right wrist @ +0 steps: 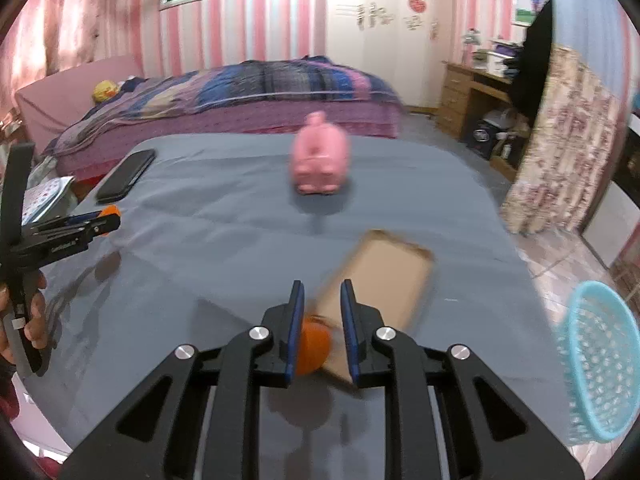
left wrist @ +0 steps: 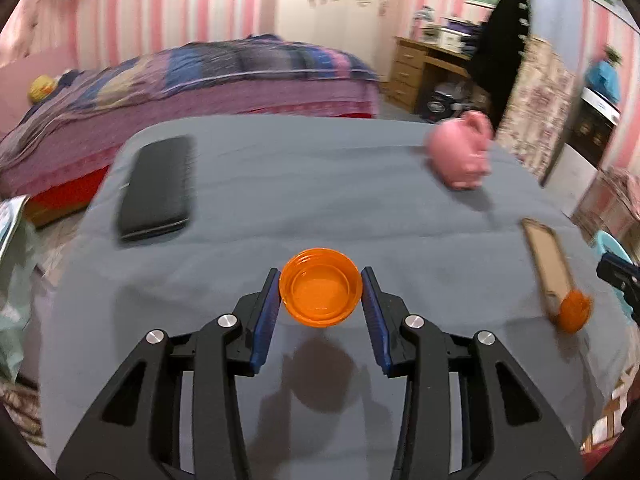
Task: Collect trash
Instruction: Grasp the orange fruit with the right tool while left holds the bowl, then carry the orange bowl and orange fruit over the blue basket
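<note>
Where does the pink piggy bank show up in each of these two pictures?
Left wrist view: piggy bank in the upper right, at the far side of the grey table.
Right wrist view: piggy bank near the centre, above the middle.
Shared landmark: the cardboard tray lies nearer the camera than the pig.

Around the pink piggy bank (right wrist: 320,160), the one of its kind, the grey table (left wrist: 320,184) carries two orange caps (left wrist: 320,298) (right wrist: 314,346), one black case (left wrist: 158,186) to its left, and one cardboard box (right wrist: 384,280) in front. One blue basket (right wrist: 604,364) sits off to its right.
</note>
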The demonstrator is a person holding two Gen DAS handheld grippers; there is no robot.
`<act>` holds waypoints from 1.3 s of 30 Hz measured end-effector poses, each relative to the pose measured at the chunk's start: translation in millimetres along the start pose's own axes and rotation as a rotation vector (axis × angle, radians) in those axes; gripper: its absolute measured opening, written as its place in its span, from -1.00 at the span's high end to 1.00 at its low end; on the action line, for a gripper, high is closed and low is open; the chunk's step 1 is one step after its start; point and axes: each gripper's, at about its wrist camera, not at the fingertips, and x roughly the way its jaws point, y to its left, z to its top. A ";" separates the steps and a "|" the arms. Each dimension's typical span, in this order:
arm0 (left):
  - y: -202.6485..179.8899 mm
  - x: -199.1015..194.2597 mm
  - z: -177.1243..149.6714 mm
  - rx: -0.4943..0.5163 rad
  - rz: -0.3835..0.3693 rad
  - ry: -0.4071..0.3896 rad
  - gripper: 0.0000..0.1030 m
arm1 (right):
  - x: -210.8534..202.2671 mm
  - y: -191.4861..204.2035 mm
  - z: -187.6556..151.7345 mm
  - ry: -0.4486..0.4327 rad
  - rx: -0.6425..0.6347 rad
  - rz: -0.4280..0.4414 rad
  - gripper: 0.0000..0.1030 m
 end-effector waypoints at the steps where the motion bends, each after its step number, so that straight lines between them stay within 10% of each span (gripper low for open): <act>1: -12.1 1.4 1.5 0.015 -0.015 -0.002 0.24 | -3.5 -10.5 -0.7 -0.004 0.010 -0.010 0.66; 14: -64.3 1.3 -0.6 0.080 -0.048 0.012 0.24 | 6.2 -76.5 -23.1 0.040 0.129 0.006 0.64; 19: -47.1 -5.5 -7.0 0.068 -0.023 0.020 0.24 | 6.6 -56.4 -31.8 0.022 0.131 0.055 -0.38; 28: -26.4 -21.5 -19.6 0.065 -0.001 0.027 0.24 | 15.6 1.9 -57.4 0.098 0.017 0.112 -0.35; 31: -25.6 -22.0 -20.9 0.068 -0.002 0.028 0.24 | 15.6 9.5 -62.5 0.113 -0.006 0.105 0.14; 39: -45.5 -20.3 -19.5 0.112 -0.015 0.025 0.24 | 1.4 -13.5 -57.0 0.072 -0.009 0.057 0.32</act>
